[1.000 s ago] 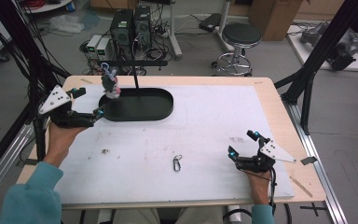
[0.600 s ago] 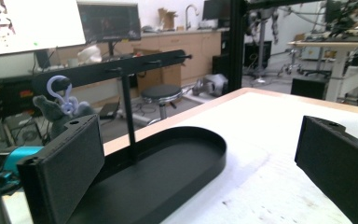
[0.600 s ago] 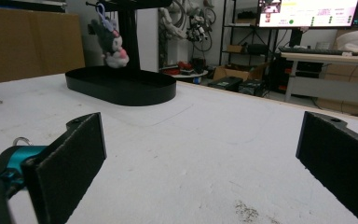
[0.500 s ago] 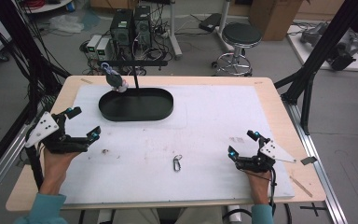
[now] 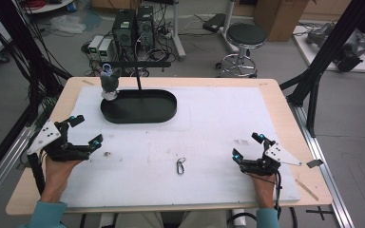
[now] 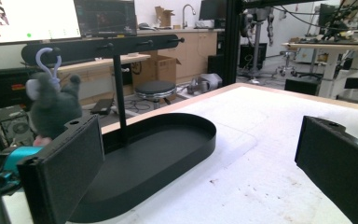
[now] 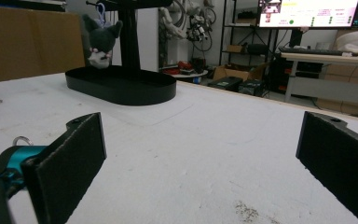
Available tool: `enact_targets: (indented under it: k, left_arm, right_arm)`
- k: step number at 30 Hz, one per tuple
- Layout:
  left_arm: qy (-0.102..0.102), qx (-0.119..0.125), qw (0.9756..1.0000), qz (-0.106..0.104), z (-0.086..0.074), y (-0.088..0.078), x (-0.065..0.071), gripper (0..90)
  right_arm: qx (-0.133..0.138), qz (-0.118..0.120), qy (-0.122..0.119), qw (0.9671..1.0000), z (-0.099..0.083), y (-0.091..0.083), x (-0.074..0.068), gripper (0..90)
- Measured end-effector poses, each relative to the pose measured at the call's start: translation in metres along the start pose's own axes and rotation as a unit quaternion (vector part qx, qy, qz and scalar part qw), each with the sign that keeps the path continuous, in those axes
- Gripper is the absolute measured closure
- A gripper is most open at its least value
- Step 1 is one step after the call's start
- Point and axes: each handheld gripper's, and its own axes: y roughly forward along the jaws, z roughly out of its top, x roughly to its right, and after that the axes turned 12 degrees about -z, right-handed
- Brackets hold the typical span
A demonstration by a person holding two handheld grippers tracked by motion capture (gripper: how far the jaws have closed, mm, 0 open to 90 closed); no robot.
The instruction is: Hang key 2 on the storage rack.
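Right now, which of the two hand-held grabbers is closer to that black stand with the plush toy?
The left gripper, at the table's left edge near the stand's black tray; the right gripper sits at the near right corner.

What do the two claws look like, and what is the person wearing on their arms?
Each claw is black, with two flat, dark, rough-looking pads and small teal bits by the tips. The left claw and the right claw each carry a pale grey three-cornered plate. A black cable trails from the right one. The sleeves are teal.
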Motion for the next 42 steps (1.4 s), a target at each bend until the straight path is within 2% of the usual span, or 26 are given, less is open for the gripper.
enact_targets:
  k: [8,16,21,26,30,36,42]
  left_arm:
    - [-0.003,-0.002,1.0000,-0.005,-0.001,-0.002,-0.001,1.7]
    - [-0.004,0.004,0.9999,-0.009,0.000,-0.002,0.000,1.7]
    - [-0.004,0.004,0.9999,-0.012,0.000,-0.002,0.001,1.7]
    - [-0.003,0.000,0.9999,-0.016,-0.001,0.000,0.001,1.7]
    - [-0.002,-0.001,0.9997,-0.024,-0.001,0.001,0.002,1.7]
    - [-0.002,-0.002,0.9997,-0.026,-0.001,0.001,0.002,1.7]
    - [-0.002,-0.004,0.9995,-0.030,-0.002,0.003,0.003,1.7]
  right_arm:
    - [0.003,-0.003,-0.003,1.0000,0.000,0.000,0.001,0.7]
    - [0.000,-0.003,0.004,1.0000,0.000,0.000,0.000,0.7]
    - [-0.010,-0.004,-0.008,0.9999,0.003,0.001,0.000,0.6]
    - [0.002,-0.002,-0.011,0.9999,0.010,-0.003,0.001,0.7]
    - [-0.005,0.015,-0.004,0.9999,0.018,-0.002,0.000,0.7]
    - [-0.023,0.050,-0.024,0.9982,0.035,0.004,-0.005,0.7]
    - [-0.042,0.104,-0.032,0.9932,0.057,0.018,-0.011,0.7]
